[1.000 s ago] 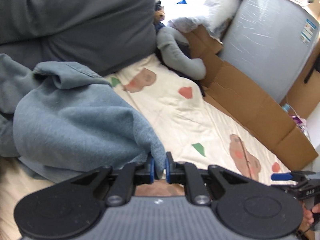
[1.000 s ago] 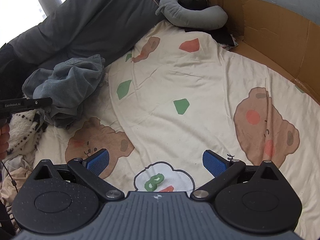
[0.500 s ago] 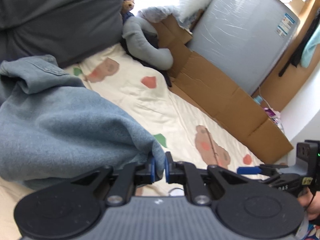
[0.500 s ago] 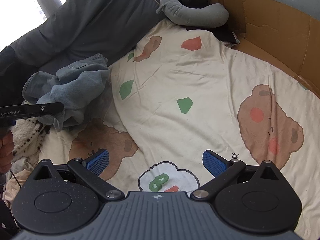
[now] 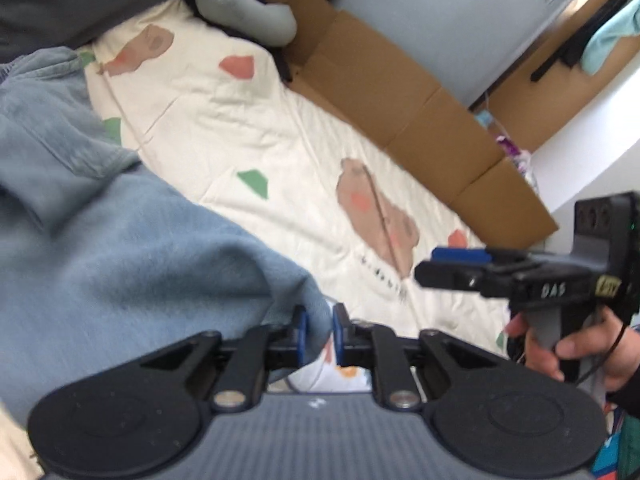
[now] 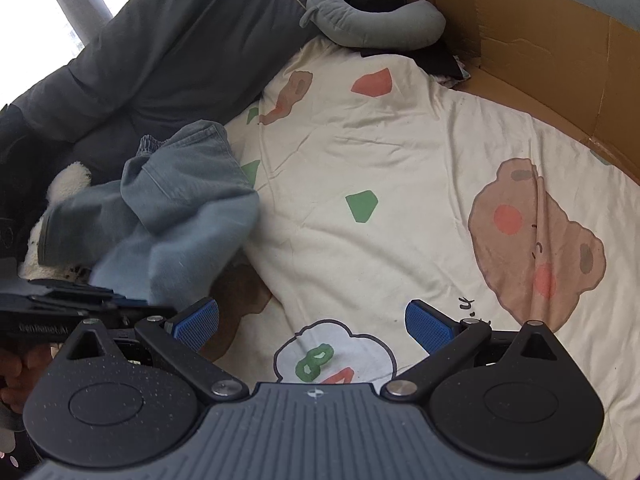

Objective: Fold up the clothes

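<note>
Left claw (image 5: pixel 318 334): blue pads set close, a fold of the blue-grey fleece garment (image 5: pixel 132 248) between them. The jaws are easing apart; the left pad touches the fabric, but a sliver of gap shows at the right pad, so I cannot call the grip firm. Cloth bunches out toward 10 o'clock from the pads, thick and rumpled.

Right claw (image 6: pixel 314 326): jaws wide apart, nothing between the blue pads, hovering over the cream bedsheet printed with brown bears and green and red patches (image 6: pixel 400 152). Seen from the left wrist, it sits at 3 o'clock, held by a person's hand (image 5: pixel 576 350).

The garment lies in a heap at the 9 o'clock side of the sheet in the right wrist view, partly over a white fuzzy item (image 6: pixel 68 178) and against a dark grey quilt (image 6: pixel 172 40). Clear sheet runs from centre out to 3 o'clock. A grey curved neck pillow (image 6: pixel 376 26) sits at 12 o'clock, and a brown cardboard panel (image 6: pixel 540 64) borders the bed from 1 to 3 o'clock.

Step in hand, as I judge it: bringing the garment onto open sheet for spreading. To do it well:
- set the fabric on clear sheet, away from the quilt, before letting go fully;
- have the right claw take a hem or corner, not the bulk;
- pull both edges apart to flatten before any fold.

Risk: fleece slipping from loosening pads and landing bunched.
</note>
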{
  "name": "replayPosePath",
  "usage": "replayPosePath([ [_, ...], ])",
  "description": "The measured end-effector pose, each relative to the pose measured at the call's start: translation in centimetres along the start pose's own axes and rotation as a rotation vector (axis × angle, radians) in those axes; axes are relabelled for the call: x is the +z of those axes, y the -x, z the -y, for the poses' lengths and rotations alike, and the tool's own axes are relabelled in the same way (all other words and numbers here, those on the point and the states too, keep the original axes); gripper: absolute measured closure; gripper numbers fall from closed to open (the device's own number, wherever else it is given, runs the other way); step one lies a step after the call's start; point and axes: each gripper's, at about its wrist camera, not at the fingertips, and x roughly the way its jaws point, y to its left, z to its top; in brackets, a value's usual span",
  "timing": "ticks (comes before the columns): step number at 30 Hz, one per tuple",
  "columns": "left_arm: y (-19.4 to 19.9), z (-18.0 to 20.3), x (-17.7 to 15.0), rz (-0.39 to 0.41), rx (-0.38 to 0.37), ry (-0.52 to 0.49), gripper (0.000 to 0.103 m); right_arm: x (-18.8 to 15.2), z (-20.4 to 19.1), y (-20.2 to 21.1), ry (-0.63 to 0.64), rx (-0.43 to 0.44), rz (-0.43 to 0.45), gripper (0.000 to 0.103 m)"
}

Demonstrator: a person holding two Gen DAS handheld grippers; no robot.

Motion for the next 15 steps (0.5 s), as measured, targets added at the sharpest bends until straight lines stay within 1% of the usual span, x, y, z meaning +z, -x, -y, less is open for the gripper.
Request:
replayPosePath([
  [3, 1.2, -0.9, -0.3, 0.014, -0.008, 0.015, 0.087, -0.3, 0.2, -0.1, 0.000, -0.001, -0.002, 0.000],
  [5, 2.1, -1.4, -0.3, 0.028, 0.000, 0.027, 0.081, -0.4, 0.2, -0.2, -0.004, 0.001, -0.006, 0.000],
  [6, 2.6, -1.7, -0.4, 0.036, 0.015, 0.027, 0.075, -0.4, 0.2, -0.2, -0.005, 0.002, -0.008, 0.000],
  [7, 3.0, -2.0, -0.3, 0.046, 0.036, 0.030, 0.068, -0.5, 0.2, -0.3, -0.003, 0.003, -0.009, 0.000],
  [8, 3.3, -2.5, -0.2, 0.056, 0.063, 0.037, 0.065, -0.5, 0.1, -0.3, -0.002, 0.005, -0.009, 0.000],
  [9, 3.6, -3.0, -0.1, 0.066, 0.091, 0.044, 0.057, -0.5, 0.0, -0.4, 0.001, 0.009, -0.009, 0.000],
  [10, 3.9, -3.5, 0.0, 0.076, 0.118, 0.051, 0.054, -0.5, -0.1, -0.4, 0.002, 0.011, -0.009, 0.000],
  [11, 4.1, -4.1, 0.1, 0.084, 0.147, 0.062, 0.051, -0.5, -0.2, -0.4, 0.004, 0.012, -0.009, 0.000],
  [14, 4.5, -6.3, -0.1, 0.095, 0.248, 0.110, 0.048, -0.5, -0.3, -0.5, 0.007, 0.016, -0.010, 0.000],
  [15, 4.7, -6.9, -0.3, 0.098, 0.287, 0.119, 0.045, -0.5, -0.3, -0.5, 0.008, 0.017, -0.013, 0.000],
])
